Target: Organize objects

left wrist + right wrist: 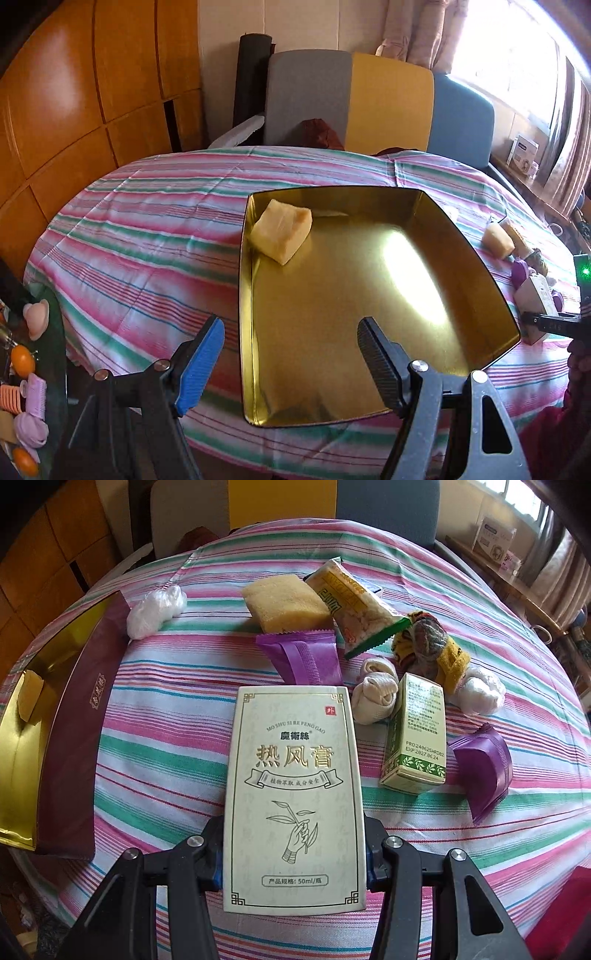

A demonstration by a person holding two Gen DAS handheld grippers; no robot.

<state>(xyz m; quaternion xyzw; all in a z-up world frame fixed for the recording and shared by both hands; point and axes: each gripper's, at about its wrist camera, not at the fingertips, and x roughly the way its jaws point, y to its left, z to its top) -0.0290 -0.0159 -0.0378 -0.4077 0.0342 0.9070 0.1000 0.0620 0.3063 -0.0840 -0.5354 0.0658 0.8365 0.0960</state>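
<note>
A home dining room is showing here: a striped tablecloth (147, 229) is covering the table, upholstered chairs (388, 103) standing at twelve o'clock, curtains (424, 29) hanging at one o'clock.

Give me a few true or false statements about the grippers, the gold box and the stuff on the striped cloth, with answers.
1. The right gripper holds a white carton. True.
2. The left gripper grips a sponge. False: it is open and empty.
3. One sponge lies in the gold box. True.
4. The green carton is inside the gold box. False: it is on the cloth.
</note>
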